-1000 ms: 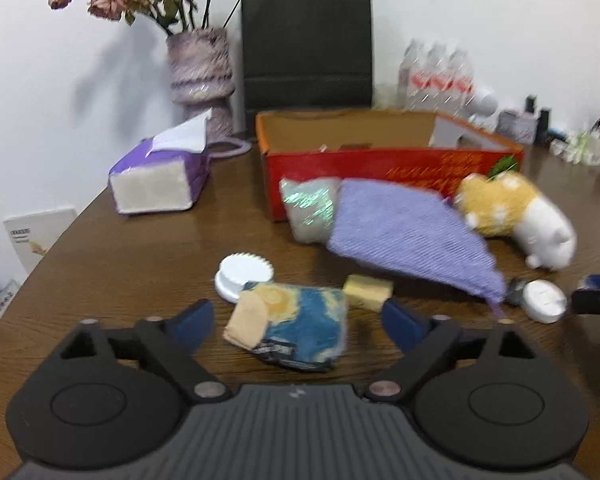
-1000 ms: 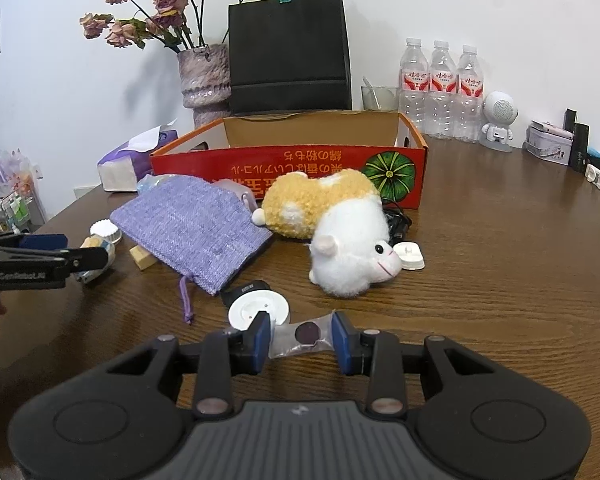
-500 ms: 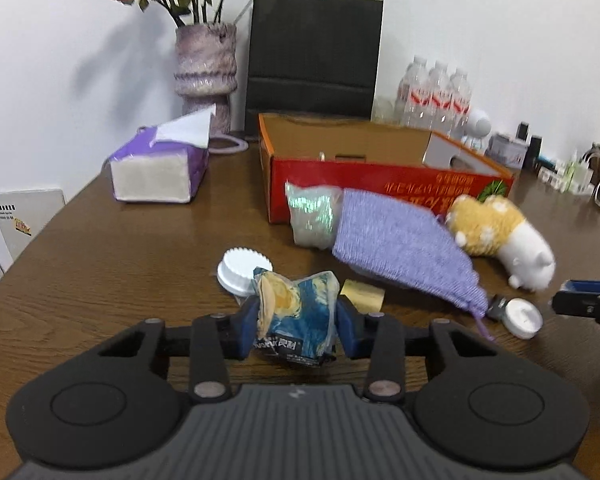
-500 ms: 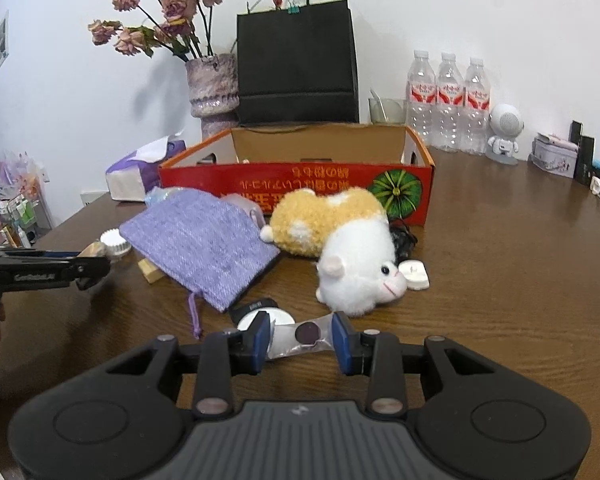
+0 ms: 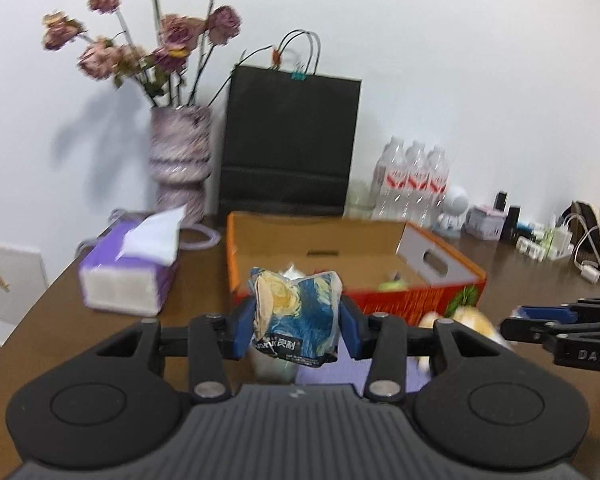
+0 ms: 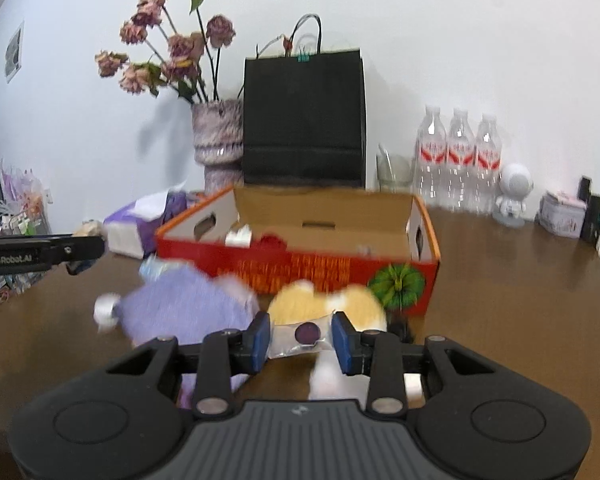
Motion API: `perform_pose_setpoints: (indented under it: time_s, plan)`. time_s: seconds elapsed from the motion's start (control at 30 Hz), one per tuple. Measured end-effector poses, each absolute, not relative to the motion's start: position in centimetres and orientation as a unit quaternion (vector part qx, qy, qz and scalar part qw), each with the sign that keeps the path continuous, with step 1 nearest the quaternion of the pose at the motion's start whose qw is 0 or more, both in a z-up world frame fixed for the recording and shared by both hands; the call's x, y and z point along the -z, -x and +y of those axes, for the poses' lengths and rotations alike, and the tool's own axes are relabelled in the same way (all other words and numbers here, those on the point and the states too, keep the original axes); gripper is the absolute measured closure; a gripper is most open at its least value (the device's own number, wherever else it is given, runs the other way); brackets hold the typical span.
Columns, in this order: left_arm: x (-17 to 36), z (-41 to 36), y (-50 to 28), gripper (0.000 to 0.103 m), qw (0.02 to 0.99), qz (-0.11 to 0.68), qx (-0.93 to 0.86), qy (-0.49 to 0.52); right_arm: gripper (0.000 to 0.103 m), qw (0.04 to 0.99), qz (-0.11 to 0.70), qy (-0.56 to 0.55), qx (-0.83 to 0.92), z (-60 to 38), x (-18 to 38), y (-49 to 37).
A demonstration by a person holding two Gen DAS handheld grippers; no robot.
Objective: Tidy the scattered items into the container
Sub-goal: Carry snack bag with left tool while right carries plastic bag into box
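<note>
Transport phase: both grippers are loaded and lifted clear of the table (image 5: 60,312). A second ago the left gripper (image 5: 296,330) stood wide open around a blue-and-yellow printed packet (image 5: 296,316) lying near the table's front edge. Its jaws have since closed on the packet and are now easing open very slightly, yet both pads still press its sides; the packet hangs in front of the red cardboard box (image 5: 420,304). The right gripper (image 6: 302,338) remains narrowly closed on a clear sachet with a dark disc (image 6: 304,336), as it was a second ago, but has risen off the table.

Meaning for the task: pick-up is complete for two items, and neither is in the box yet. The box sits toward the table's back edge, ahead of both grippers. A purple knit pouch (image 6: 188,312) and a plush toy (image 6: 328,304) lie before the box front, uncollected.
</note>
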State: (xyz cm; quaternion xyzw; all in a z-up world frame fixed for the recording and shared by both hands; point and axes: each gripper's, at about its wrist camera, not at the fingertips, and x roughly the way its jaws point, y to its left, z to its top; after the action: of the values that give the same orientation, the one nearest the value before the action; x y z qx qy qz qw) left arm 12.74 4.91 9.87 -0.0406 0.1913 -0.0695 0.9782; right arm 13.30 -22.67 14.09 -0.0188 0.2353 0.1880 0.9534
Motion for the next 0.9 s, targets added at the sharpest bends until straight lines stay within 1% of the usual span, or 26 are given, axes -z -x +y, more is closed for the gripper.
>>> perform_pose_setpoints:
  time_s: [0.17, 0.3, 0.5, 0.67, 0.7, 0.77, 0.8, 0.83, 0.87, 0.9]
  plan:
    - [-10.7, 2.8, -17.8, 0.057, 0.978, 0.183, 0.081, 0.053, 0.07, 0.959, 0.212, 0.012, -0.185, -22.1, -16.2, -18.4]
    - [-10.4, 1.6, -22.2, 0.057, 0.975, 0.195, 0.08, 0.065, 0.07, 0.959, 0.215, -0.006, -0.182, -21.6, -16.5, -23.2]
    - [-8.2, 1.3, -27.6, 0.057, 0.966, 0.235, 0.078, 0.08, 0.07, 0.95, 0.261, -0.002, -0.17, -20.5, -14.5, -30.1]
    - [-5.7, 1.8, -30.6, 0.057, 0.956, 0.273, 0.067, 0.086, 0.07, 0.939, 0.301, -0.007, -0.167, -20.3, -12.2, -33.8]
    - [-5.4, 1.9, -30.9, 0.057, 0.955, 0.276, 0.065, 0.085, 0.068, 0.937, 0.307, -0.006, -0.166, -20.3, -11.9, -34.2]
    - [-5.0, 2.0, -31.2, 0.054, 0.954, 0.282, 0.064, 0.084, 0.067, 0.935, 0.315, -0.007, -0.163, -20.5, -11.5, -34.7]
    - [-4.9, 2.0, -31.2, 0.047, 0.953, 0.283, 0.063, 0.083, 0.065, 0.934, 0.317, -0.007, -0.163, -20.5, -11.4, -34.8]
    - [-4.9, 2.1, -31.1, 0.032, 0.953, 0.284, 0.06, 0.082, 0.06, 0.934, 0.319, -0.007, -0.163, -20.6, -11.3, -34.9]
    - [-4.9, 2.0, -31.1, 0.019, 0.954, 0.284, 0.059, 0.08, 0.045, 0.933, 0.32, -0.009, -0.165, -20.6, -11.3, -34.9]
    - [-5.0, 1.9, -31.0, 0.012, 0.955, 0.282, 0.057, 0.076, 0.029, 0.933, 0.32, -0.009, -0.165, -20.6, -11.3, -34.9]
